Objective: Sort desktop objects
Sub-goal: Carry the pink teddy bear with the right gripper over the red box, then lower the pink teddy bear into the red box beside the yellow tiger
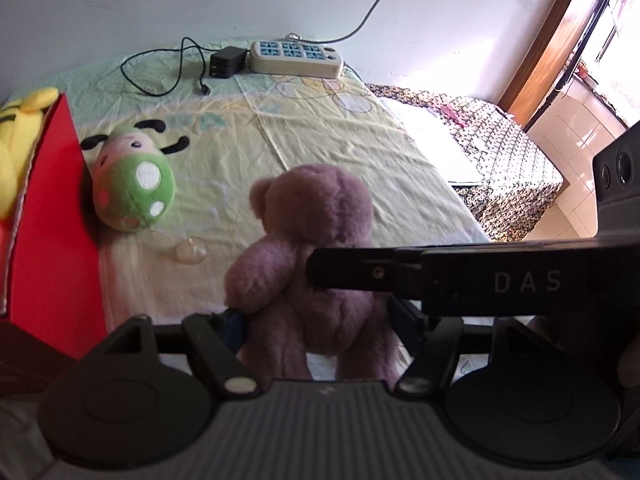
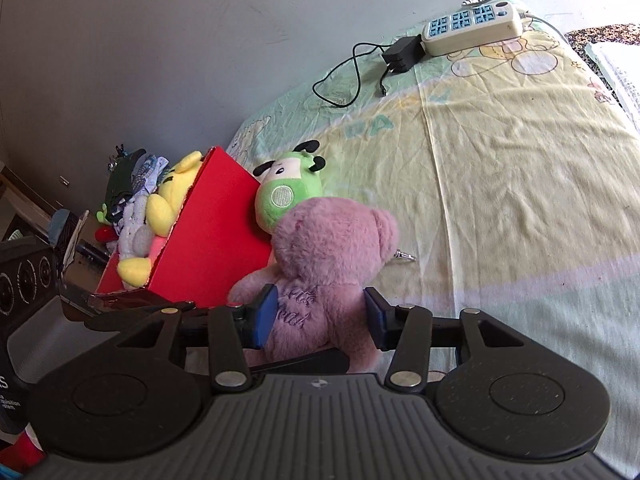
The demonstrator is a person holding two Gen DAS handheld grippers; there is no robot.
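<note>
The pink teddy bear (image 2: 328, 264) sits between both tools, up off the bed (image 2: 500, 168), I think. The right tool (image 2: 322, 320) pinches its body with blue pads (image 2: 264, 316) on each side. The left tool (image 1: 316, 324) squeezes its lower half too, so the floppy toy does not droop. Close on the left is the red box (image 2: 216, 232), already full of soft toys, likely where the bear goes. The green plush (image 2: 288, 196) leans on the box, waiting.
</note>
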